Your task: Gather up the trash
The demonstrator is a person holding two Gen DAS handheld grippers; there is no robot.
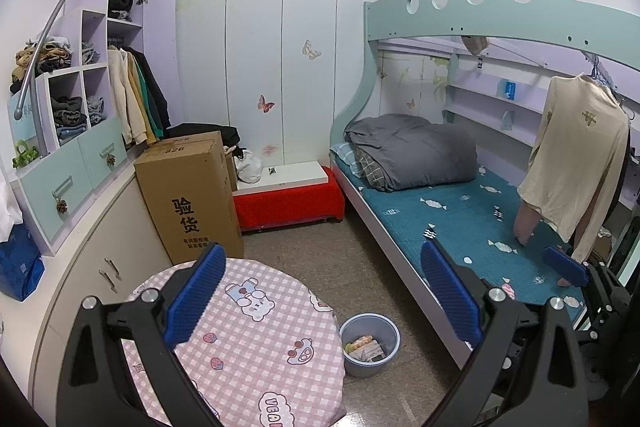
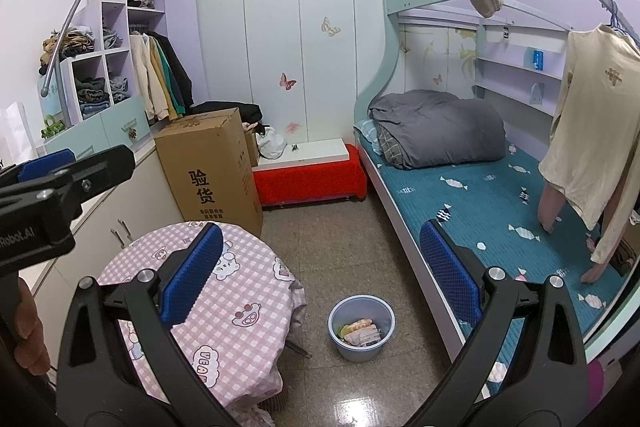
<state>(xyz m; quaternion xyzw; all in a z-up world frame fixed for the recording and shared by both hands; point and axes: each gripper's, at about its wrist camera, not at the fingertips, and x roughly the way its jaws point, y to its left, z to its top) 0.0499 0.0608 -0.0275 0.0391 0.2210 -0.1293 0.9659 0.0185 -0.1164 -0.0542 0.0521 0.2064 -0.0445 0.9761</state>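
Bin (image 2: 361, 323) on floor between table (image 2: 208, 291) and bed (image 2: 500, 227).

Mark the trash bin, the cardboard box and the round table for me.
trash bin (image 2: 338, 341), right wrist view, on its front outer wall.
cardboard box (image 2: 208, 163), right wrist view, on its front face above the print.
round table (image 1: 256, 343), left wrist view, on the bare checked cloth top.

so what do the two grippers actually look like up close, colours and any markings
Both match: the left gripper and right gripper have glossy black angular arms with silver round bolt heads, ending in flat blue fingers with a finely ribbed rubbery face. Seen from the right wrist view, the left gripper's black body carries white lettering reading "Robot.AI". No cables show.
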